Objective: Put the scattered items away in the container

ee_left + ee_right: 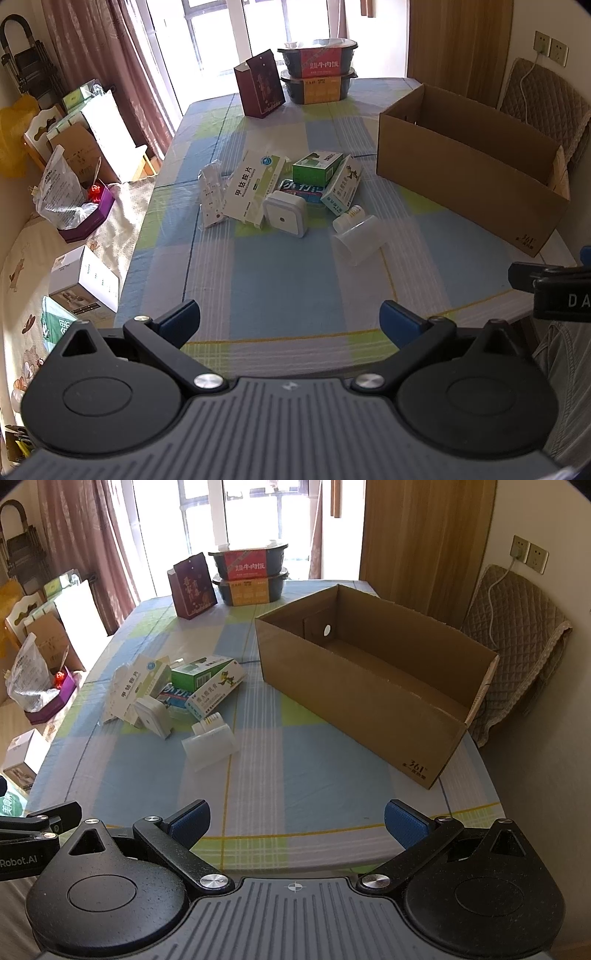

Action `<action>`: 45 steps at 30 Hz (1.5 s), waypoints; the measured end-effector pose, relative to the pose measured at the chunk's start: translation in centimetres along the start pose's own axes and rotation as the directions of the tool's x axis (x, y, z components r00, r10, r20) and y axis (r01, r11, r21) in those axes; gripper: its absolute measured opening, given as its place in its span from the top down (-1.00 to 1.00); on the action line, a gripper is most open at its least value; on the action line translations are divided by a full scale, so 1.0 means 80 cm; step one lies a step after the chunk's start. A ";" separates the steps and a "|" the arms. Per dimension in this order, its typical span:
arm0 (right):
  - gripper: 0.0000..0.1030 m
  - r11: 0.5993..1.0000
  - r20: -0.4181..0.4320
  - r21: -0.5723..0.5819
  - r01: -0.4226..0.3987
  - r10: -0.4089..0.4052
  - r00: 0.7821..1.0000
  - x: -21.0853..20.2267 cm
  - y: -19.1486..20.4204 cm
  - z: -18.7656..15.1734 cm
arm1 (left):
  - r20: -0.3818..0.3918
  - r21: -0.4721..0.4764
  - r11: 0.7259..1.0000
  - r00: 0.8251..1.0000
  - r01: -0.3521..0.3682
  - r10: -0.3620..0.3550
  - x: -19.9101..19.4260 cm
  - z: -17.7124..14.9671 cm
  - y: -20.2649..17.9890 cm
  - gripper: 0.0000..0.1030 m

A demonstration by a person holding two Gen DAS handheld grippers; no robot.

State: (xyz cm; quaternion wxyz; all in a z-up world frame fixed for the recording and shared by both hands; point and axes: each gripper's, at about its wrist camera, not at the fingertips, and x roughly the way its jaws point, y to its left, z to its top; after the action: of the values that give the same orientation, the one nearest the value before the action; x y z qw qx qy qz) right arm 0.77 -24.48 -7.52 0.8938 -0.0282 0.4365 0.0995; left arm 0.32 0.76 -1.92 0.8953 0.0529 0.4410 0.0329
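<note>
Right wrist view: the cardboard box [369, 686] stands open-topped on the right half of the table [295, 775], its long side angled from far left to near right. The visible interior holds nothing; a round hole shows in its far end wall. The right gripper [295, 825] hovers above the near table edge with jaws spread wide, grasping nothing. The left gripper [290, 323] is likewise released and empty, at the near edge.

The scattered items lie in a cluster left of the box, apart from it: a green carton [317, 168], a long white medicine box [255, 188], a square white device [284, 216], a small bottle [347, 218] and a clear cup [356, 240] on its side. At the far edge, two black food containers [249, 578] are stacked beside a dark red gift bag [192, 585].
</note>
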 end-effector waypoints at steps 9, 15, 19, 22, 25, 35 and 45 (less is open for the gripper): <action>-1.00 1.000 -0.006 -0.008 0.001 -0.001 1.000 0.005 0.003 -0.001 | -0.011 -0.006 1.000 1.000 0.001 -0.001 0.008 -0.002 0.002 -0.99; -1.00 1.000 -0.002 -0.013 -0.005 0.005 1.000 0.010 0.003 0.000 | -0.011 -0.021 1.000 1.000 0.007 -0.007 0.014 -0.004 0.006 -0.99; -1.00 0.999 0.034 0.000 -0.032 0.032 0.999 0.015 0.000 0.004 | -0.011 -0.038 0.999 1.000 0.016 -0.017 0.021 -0.005 0.013 -0.99; -1.00 0.998 0.056 0.025 -0.065 0.064 0.996 0.022 -0.004 0.008 | -0.018 -0.055 0.998 1.000 0.017 -0.018 0.031 -0.004 0.021 -0.98; -1.00 0.994 0.049 0.041 -0.100 0.098 0.994 0.038 -0.006 0.014 | -0.021 -0.074 0.997 0.999 0.034 -0.035 0.044 -0.002 0.033 -0.98; -1.00 0.986 -0.040 -0.059 -0.153 0.151 0.988 0.103 0.009 0.016 | -0.015 -0.041 0.997 0.998 0.061 -0.062 0.093 0.009 0.050 -0.98; -1.00 0.975 -0.134 -0.067 -0.212 0.202 0.970 0.171 0.015 0.025 | -0.049 0.027 0.994 0.993 0.105 -0.104 0.157 0.030 0.062 -0.98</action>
State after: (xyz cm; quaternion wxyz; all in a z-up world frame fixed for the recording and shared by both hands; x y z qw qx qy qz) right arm 10.29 -20.96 -17.03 0.8472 -0.0249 0.4883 0.2078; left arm 9.82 6.88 -9.71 0.8843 0.0422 0.4647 -0.0192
